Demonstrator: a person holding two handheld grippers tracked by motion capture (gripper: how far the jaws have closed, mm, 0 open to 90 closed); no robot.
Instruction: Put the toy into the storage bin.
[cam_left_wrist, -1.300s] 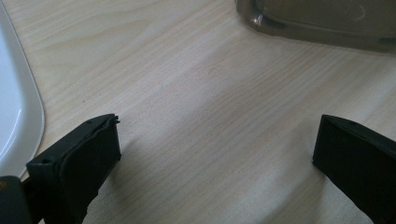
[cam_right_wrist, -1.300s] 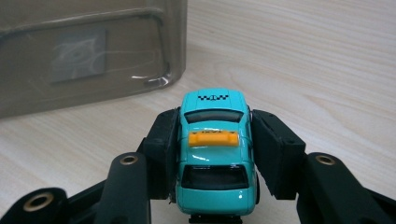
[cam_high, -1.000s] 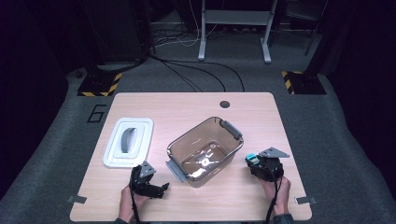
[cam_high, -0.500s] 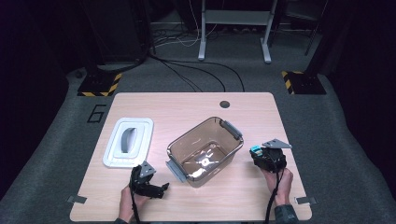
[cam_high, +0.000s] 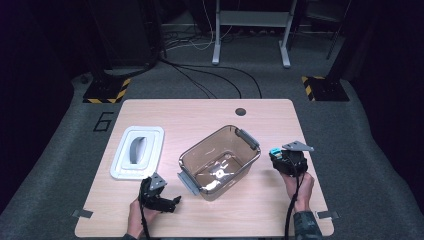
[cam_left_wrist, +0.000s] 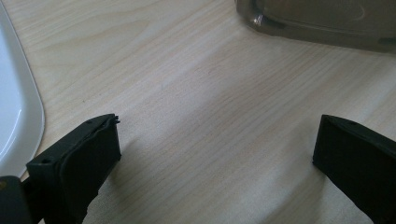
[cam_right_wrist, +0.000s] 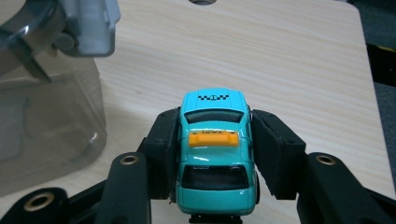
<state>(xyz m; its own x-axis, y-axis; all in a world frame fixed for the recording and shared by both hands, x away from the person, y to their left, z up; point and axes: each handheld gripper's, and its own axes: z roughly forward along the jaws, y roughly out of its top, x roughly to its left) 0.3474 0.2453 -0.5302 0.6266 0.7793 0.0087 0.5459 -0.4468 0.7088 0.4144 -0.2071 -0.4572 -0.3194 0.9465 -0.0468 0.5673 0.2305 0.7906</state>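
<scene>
Right claw (cam_right_wrist: 214, 154) shifted closer to bin (cam_high: 220, 161), pinching teal toy taxi (cam_right_wrist: 214, 154) between pads.

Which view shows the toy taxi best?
The right gripper view: the teal toy taxi sits close up, clamped between the right claw's pads, with its orange roof sign readable. The high view gives just a small teal speck at that claw, beside the clear bin.
</scene>
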